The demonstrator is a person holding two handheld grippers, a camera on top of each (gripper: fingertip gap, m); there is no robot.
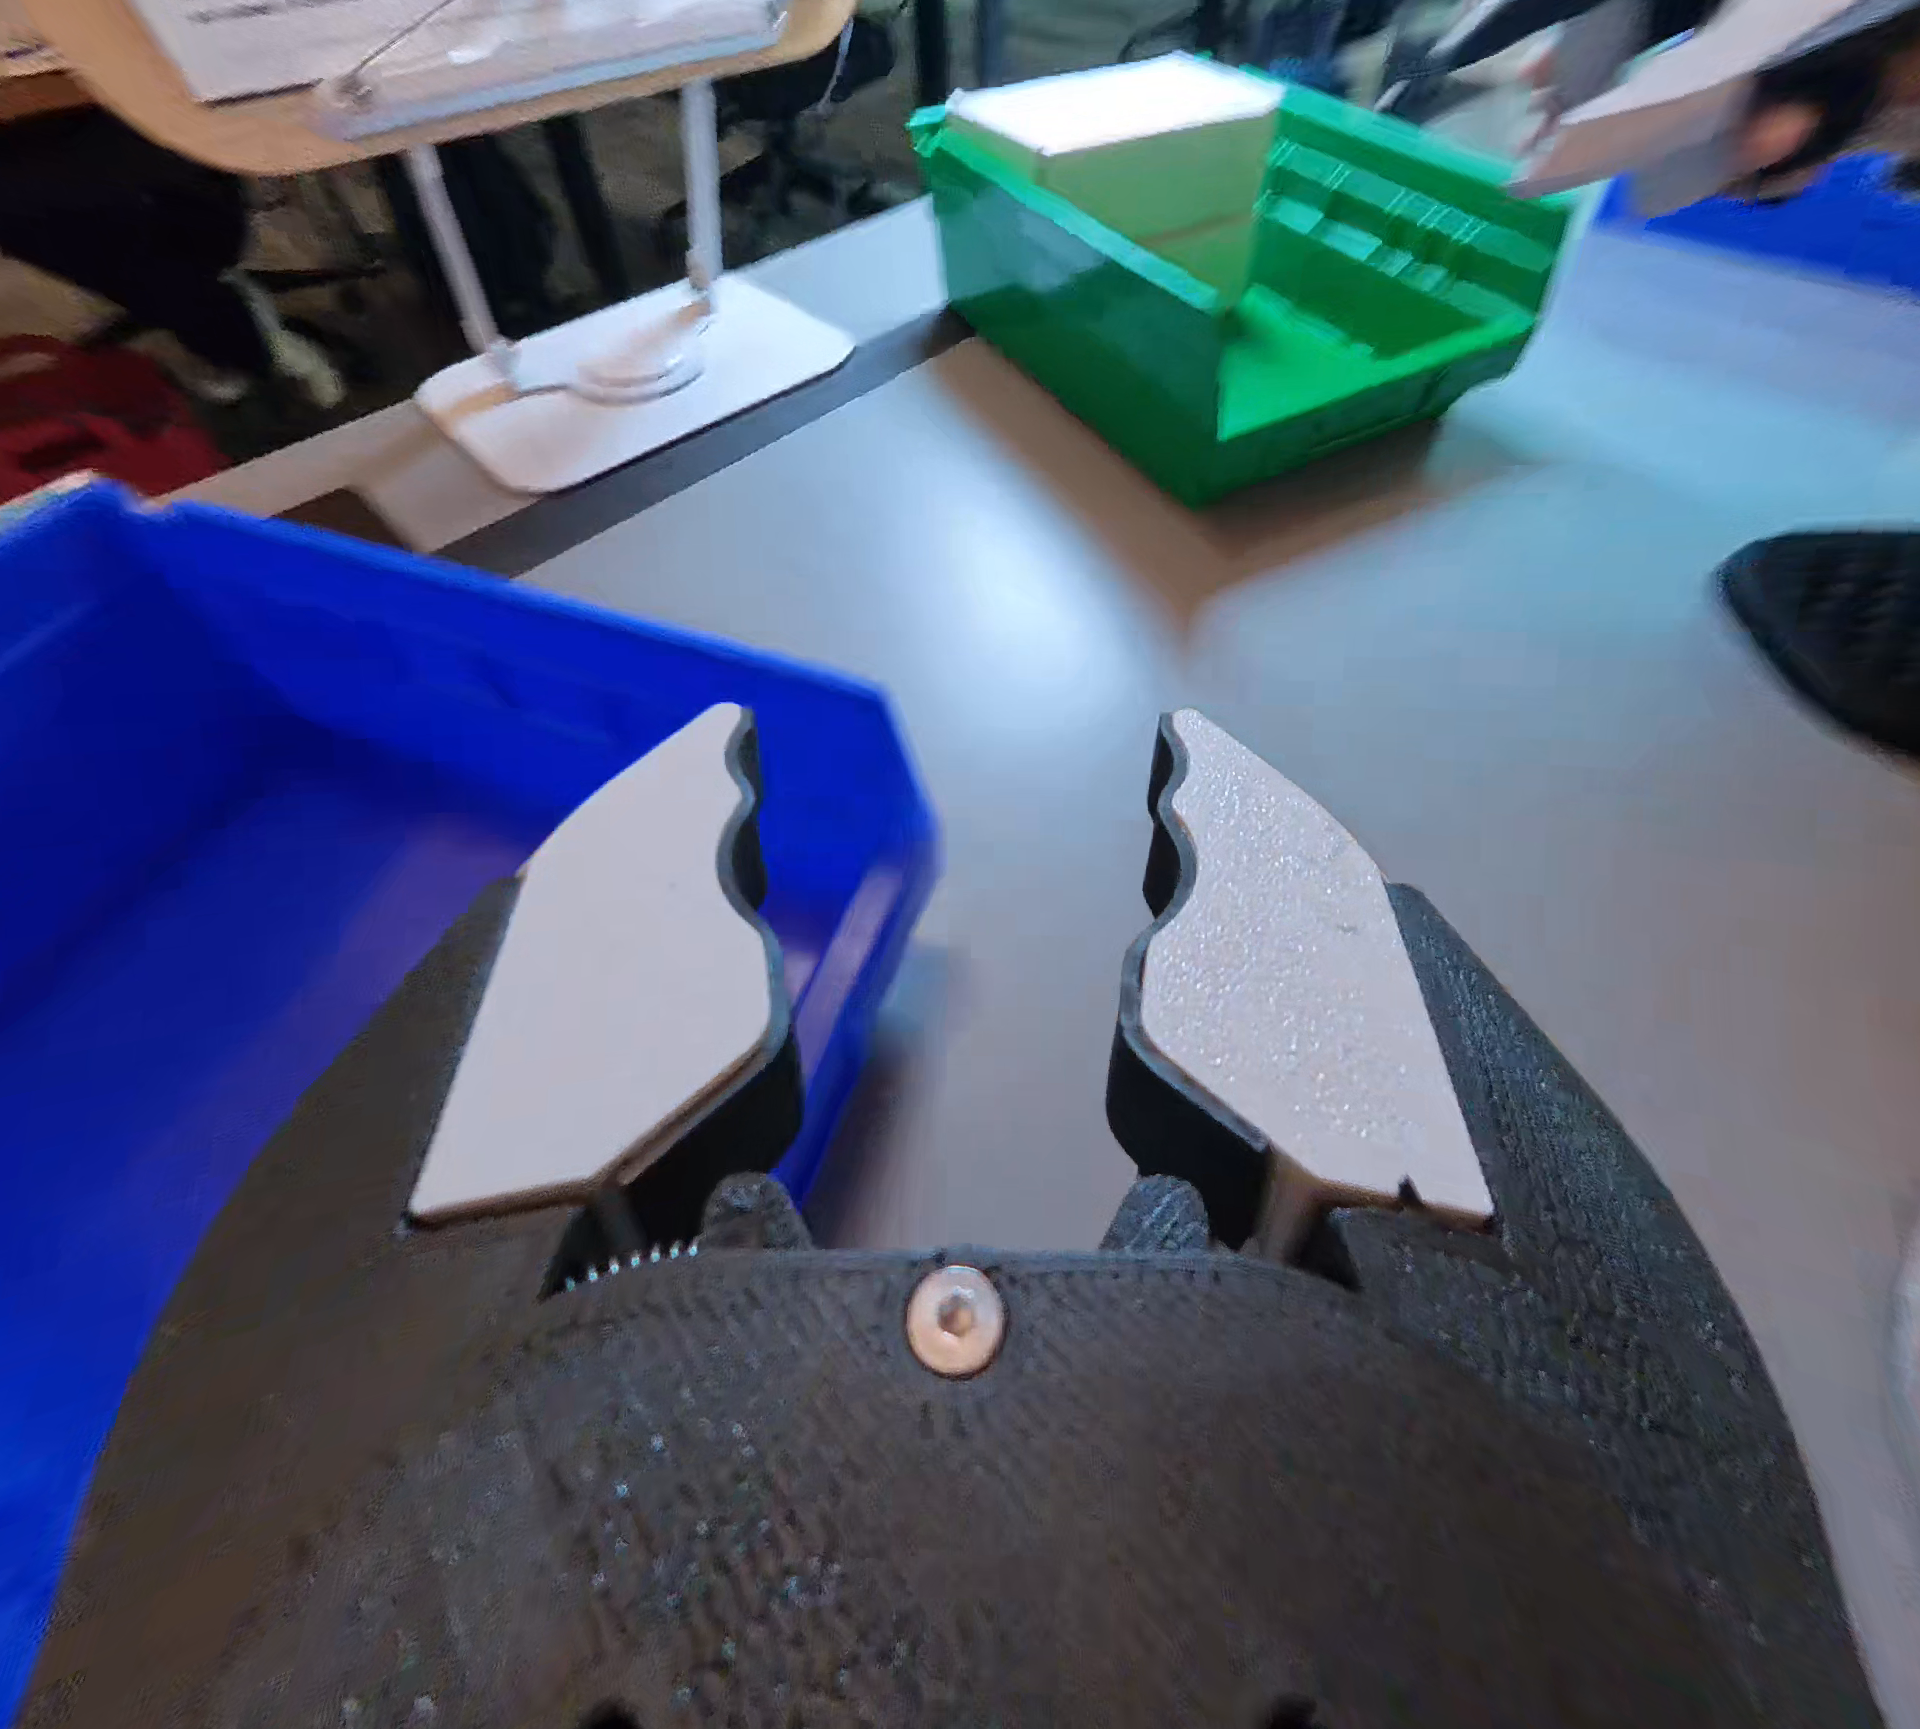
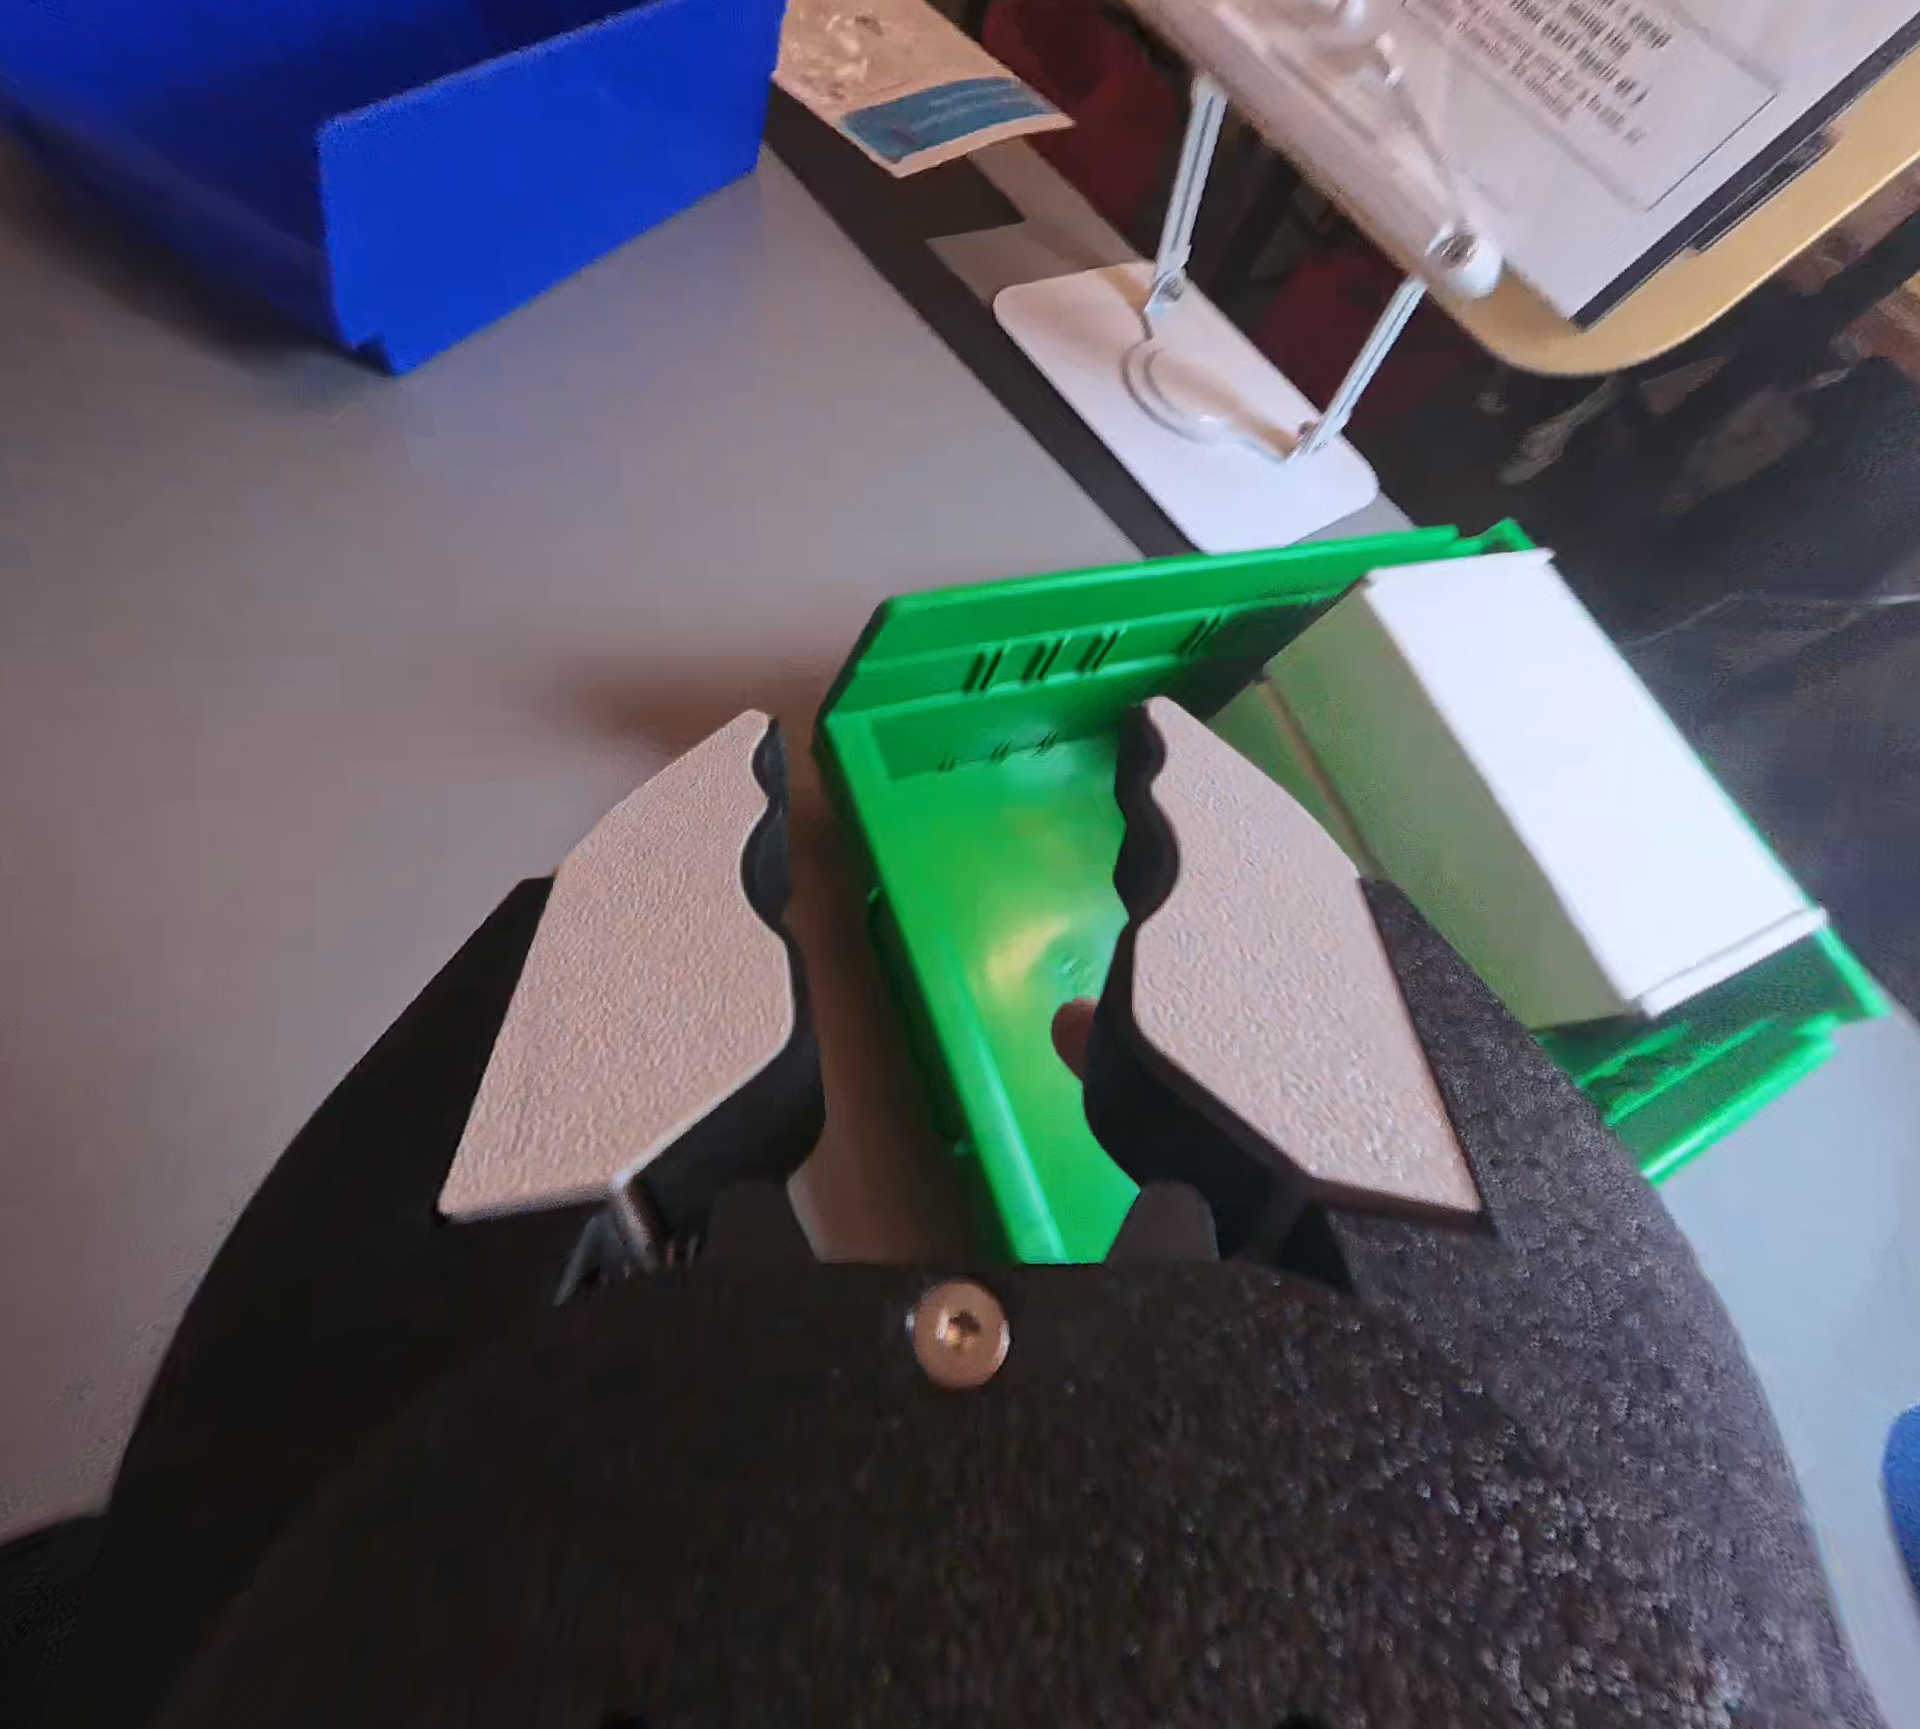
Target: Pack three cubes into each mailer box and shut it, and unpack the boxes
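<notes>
Mailer box: the white mailer box [image 2: 1538, 775] is shut and leans on the far wall inside the green bin [image 2: 997, 983].
How it feels: likely light, stiff cardboard with smooth sides. Best to pinch it across its thin sides.
Green bin: only the box shows inside.
Blue bin [image 1: 312, 806]: left of the green bin, looks empty.
Cubes: none to see.
Right gripper [image 2: 951, 744]: wide apart, holds nothing, over the green bin's near corner.
Left gripper [image 1: 956, 734]: wide apart, holds nothing, beside the blue bin.

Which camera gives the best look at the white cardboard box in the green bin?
The right wrist view: white cardboard box is close, leaning against the green plastic bin wall. Left wrist view shows it farther off, blurred.
</notes>
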